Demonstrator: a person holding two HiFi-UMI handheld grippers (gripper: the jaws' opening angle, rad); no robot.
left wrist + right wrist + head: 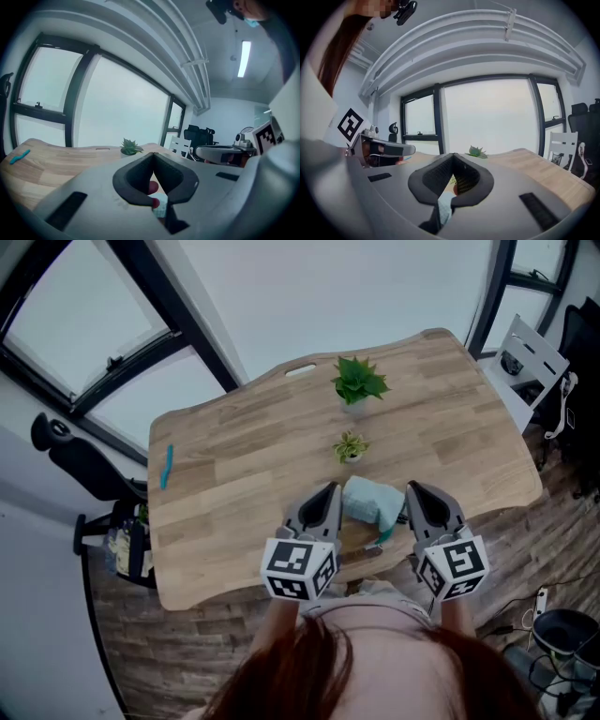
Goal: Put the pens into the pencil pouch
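A pale teal pencil pouch (370,501) sits near the front edge of the wooden table (244,456), between my two grippers. The left gripper (330,491) is just left of it, the right gripper (414,491) just right of it. In the left gripper view the left gripper (153,154) has its tips together; a bit of the pouch (161,206) and something red (152,188) show through the gap behind them. In the right gripper view the right gripper (453,154) also has its tips meeting, with pouch cloth (445,206) showing below. A blue pen (167,467) lies far left on the table.
A large potted plant (358,381) and a small one (350,446) stand beyond the pouch. A white chair (530,357) is at the table's right end and a black chair (75,460) at its left. Windows run behind the table.
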